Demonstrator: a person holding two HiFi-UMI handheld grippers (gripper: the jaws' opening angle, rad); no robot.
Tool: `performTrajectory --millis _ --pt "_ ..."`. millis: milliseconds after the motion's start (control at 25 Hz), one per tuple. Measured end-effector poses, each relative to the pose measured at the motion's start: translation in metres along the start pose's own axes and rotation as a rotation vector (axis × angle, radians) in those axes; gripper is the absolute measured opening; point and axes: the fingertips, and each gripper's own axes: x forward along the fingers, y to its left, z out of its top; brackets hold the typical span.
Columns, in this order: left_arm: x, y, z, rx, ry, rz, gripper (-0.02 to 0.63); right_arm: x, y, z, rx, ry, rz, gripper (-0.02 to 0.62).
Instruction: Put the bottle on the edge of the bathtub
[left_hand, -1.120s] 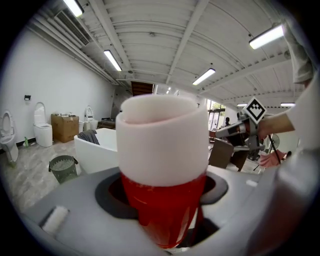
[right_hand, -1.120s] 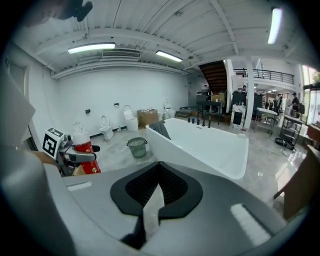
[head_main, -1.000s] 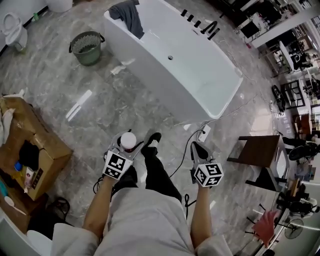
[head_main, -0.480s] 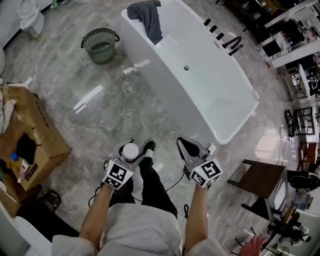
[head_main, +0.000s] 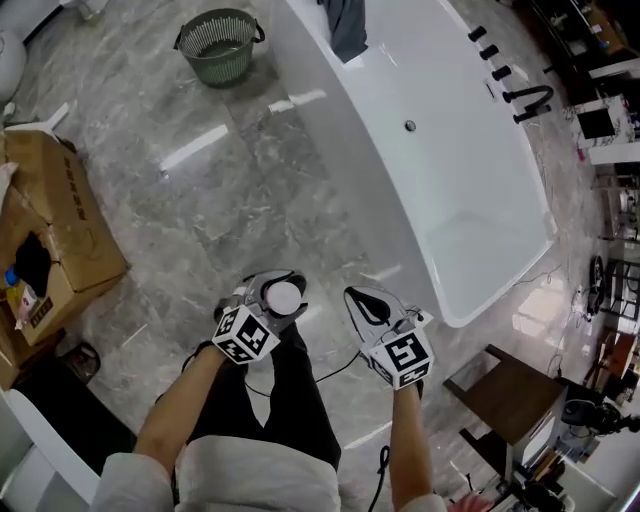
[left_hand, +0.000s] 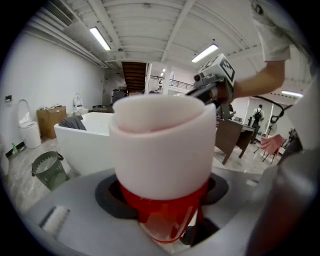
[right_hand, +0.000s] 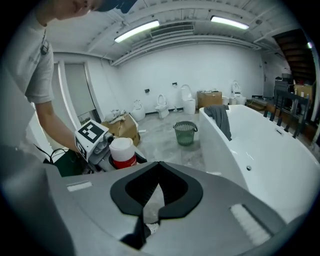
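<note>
Here, left gripper (head_main: 282, 284) pinching bottle (head_main: 285, 298); right gripper (head_main: 351, 294) pressed together; bathtub (head_main: 335, 160) ahead; basket (head_main: 218, 45), cardboard box (head_main: 60, 210) leftward.

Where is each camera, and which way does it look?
Head view: on the person's head, looking steeply down at the bathtub; shows arms, legs, left tool, right tool.
Left gripper view: on the left tool, looking along jaws shut on the bottle toward the bathtub; shows the right forearm.
Right gripper view: on the right tool, looking over shut, empty jaws at the bathtub; shows the left arm.
Shared: both gripper views show the green basket.
</note>
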Motion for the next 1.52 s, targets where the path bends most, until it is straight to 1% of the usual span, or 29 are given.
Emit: performTrajectory --millis 120,240,280,360,440,480,520,560,680,760,920,960,1120,1200,1400,1520 --pt "0.036 -0.001 -0.013 0.060 0.028 -0.058 0.336 0.017 -0.005 -0.022 -0.041 0.053 0.042 0.002" --pt "0.069 -0.002 -0.022 0.129 0.056 -0.105 0.336 0.031 -0.010 -0.037 -0.071 0.090 0.102 0.005" --pt "0.078 -0.003 -0.024 0.150 0.063 -0.119 0.336 0.035 -0.011 -0.040 -0.079 0.101 0.126 0.015" --pt "0.095 -0.004 -0.028 0.179 0.078 -0.144 0.336 0.043 -0.009 -0.045 -0.101 0.126 0.196 0.077" --pt "0.110 -0.004 -0.033 0.204 0.098 -0.163 0.336 0.053 0.001 -0.052 -0.140 0.162 0.296 0.139" --pt "0.116 -0.004 -0.036 0.219 0.111 -0.172 0.335 0.057 0.006 -0.058 -0.166 0.186 0.341 0.198" --pt "0.120 -0.004 -0.040 0.232 0.122 -0.181 0.334 0.062 0.010 -0.065 -0.197 0.211 0.368 0.266" --pt "0.123 -0.003 -0.043 0.241 0.132 -0.185 0.336 0.067 0.011 -0.072 -0.233 0.236 0.375 0.298" --pt "0.126 0.002 -0.048 0.246 0.151 -0.174 0.334 0.085 0.010 -0.080 -0.322 0.279 0.377 0.321" --pt "0.128 0.003 -0.050 0.268 0.169 -0.174 0.336 0.097 0.011 -0.080 -0.362 0.291 0.396 0.322" --pt "0.134 0.002 -0.053 0.329 0.212 -0.177 0.336 0.113 0.007 -0.091 -0.527 0.358 0.429 0.321" --pt "0.136 0.004 -0.055 0.339 0.221 -0.175 0.335 0.117 0.006 -0.093 -0.547 0.376 0.440 0.319" --pt "0.141 0.015 -0.061 0.335 0.240 -0.151 0.336 0.127 0.002 -0.098 -0.529 0.417 0.481 0.316" --pt "0.143 0.019 -0.062 0.330 0.244 -0.138 0.336 0.129 0.000 -0.100 -0.529 0.433 0.498 0.293" --pt "0.147 0.022 -0.066 0.314 0.262 -0.123 0.336 0.133 -0.004 -0.104 -0.560 0.465 0.517 0.291" --pt "0.150 0.024 -0.069 0.305 0.265 -0.118 0.336 0.136 -0.007 -0.107 -0.611 0.486 0.510 0.288"
